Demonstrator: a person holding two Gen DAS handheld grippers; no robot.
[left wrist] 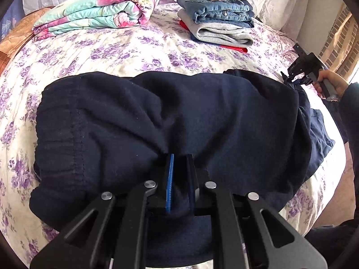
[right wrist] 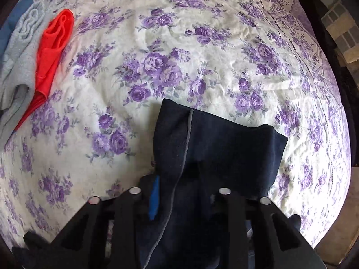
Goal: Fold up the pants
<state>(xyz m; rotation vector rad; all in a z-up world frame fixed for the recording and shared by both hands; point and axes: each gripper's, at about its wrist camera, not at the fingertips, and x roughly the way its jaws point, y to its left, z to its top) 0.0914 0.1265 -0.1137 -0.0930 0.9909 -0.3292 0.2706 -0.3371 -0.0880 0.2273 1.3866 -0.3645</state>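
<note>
Right now my left gripper (left wrist: pixel 179 157) has its jaws pinching the navy pants (left wrist: pixel 157 116) on the bed (left wrist: pixel 134 51). My right gripper (right wrist: pixel 177 179) pinches their hem.

- The pants (left wrist: pixel 170 116) are lying across the near part of the bed (left wrist: pixel 125 53), stretching from left to right in the left wrist view
- The left gripper (left wrist: pixel 179 163) is sitting at the pants' near edge, about midway along, with cloth between its fingers
- The right gripper (left wrist: pixel 291 81) is resting at the pants' far right end, a hand (left wrist: pixel 331 85) sitting just right of it
- The folded quilt (left wrist: pixel 96 11) is lying behind the pants, at the far left
- The stack of folded clothes (left wrist: pixel 219 22) is sitting behind the pants, right of the quilt and well apart from the pants
- In the right wrist view, the pants' end is lying on the bed in front of the gripper, the stack far to its left
</note>
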